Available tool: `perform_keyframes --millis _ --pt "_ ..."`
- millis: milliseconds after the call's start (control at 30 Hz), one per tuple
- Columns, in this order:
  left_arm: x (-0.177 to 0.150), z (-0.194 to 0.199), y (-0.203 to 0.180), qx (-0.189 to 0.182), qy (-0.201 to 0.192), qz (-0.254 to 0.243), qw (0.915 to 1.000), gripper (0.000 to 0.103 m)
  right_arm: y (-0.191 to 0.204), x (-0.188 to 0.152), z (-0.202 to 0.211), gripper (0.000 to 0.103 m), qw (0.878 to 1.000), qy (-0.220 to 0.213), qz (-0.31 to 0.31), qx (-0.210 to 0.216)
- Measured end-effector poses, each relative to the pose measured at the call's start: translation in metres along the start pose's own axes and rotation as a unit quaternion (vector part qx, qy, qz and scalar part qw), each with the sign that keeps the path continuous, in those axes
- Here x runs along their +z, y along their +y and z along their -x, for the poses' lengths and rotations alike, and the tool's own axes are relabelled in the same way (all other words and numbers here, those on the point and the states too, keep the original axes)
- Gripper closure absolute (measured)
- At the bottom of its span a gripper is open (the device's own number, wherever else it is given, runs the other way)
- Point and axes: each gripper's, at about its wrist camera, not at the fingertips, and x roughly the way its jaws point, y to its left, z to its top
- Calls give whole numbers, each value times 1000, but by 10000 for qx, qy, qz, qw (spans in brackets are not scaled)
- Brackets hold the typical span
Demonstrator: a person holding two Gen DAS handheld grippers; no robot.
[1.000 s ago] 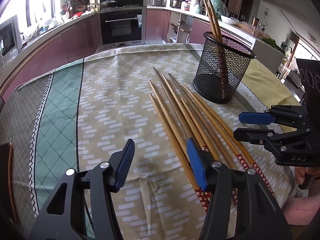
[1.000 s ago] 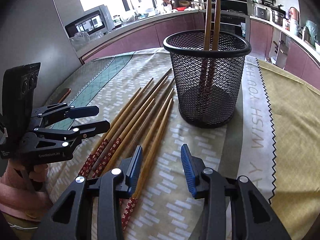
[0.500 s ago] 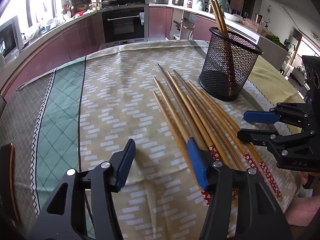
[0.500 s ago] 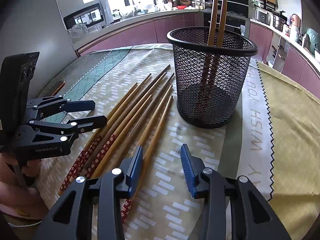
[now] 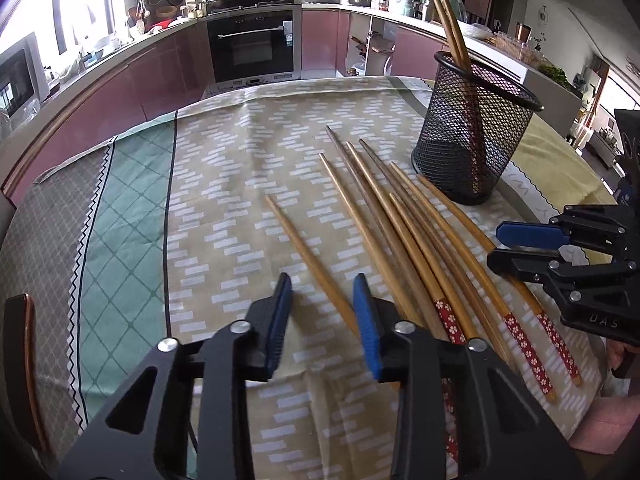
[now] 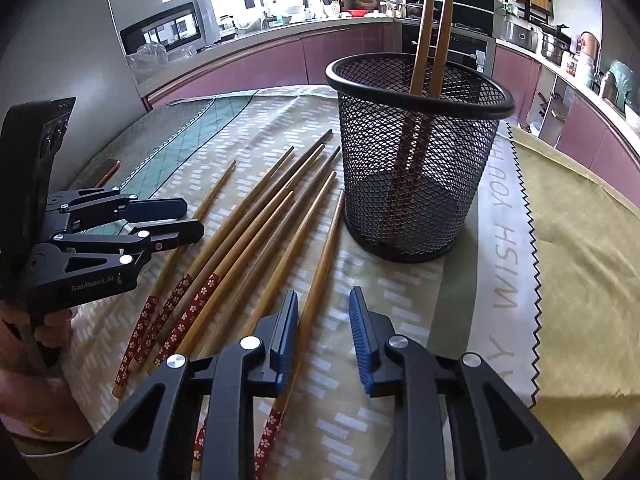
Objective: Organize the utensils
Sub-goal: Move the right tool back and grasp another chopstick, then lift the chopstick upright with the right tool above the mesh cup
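I see the table under a patterned cloth [image 5: 224, 184], the widest thing in both views, with kitchen counters curving behind it. On the cloth stands a black mesh cup [image 6: 416, 160] upright, with two chopsticks [image 6: 434, 16] leaning in it, tips up. Beside the cup a loose row of chopsticks [image 5: 404, 232] lies flat, red flowered ends toward me, and one stick [image 5: 308, 256] lies apart on the left of the row. My left gripper [image 5: 322, 320] has just been closing; that stray stick runs between its blue pads, but I see a gap on both sides, so nothing is clamped. My right gripper [image 6: 323, 340] has just been closing too; the rightmost stick [image 6: 320, 272] passes by its left pad, ungrasped
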Motion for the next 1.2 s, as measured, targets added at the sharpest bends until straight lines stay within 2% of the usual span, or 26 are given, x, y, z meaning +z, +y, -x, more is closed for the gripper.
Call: perform_keyframes --millis 67,233,367,567,767,933,1200 --pt "1 -1 1 -22 2 61 10000 85 0 2 -2 84 10000 -6 -12 0" --pt "1 -1 2 1 -31 229 9997 92 -7 2 -2 94 9998 -32 -181 94" --pt "0 2 4 -35 -67 373 9993 95 -12 1 -1 97 9992 -57 -343 208" --pt "-4 13 5 -150 -192 414 9988 96 -19 -2 7 97 9980 -162 -512 343" --pt "-5 24 -6 -583 -267 212 9977 96 -16 -2 17 97 9972 -275 -337 602" --pt "-9 18 -16 -639 -145 -7 9979 96 -8 -1 9 97 9977 -126 -145 654" --pt "-9 6 -13 -615 38 -21 9981 95 -6 4 0 96 9983 49 -72 582"
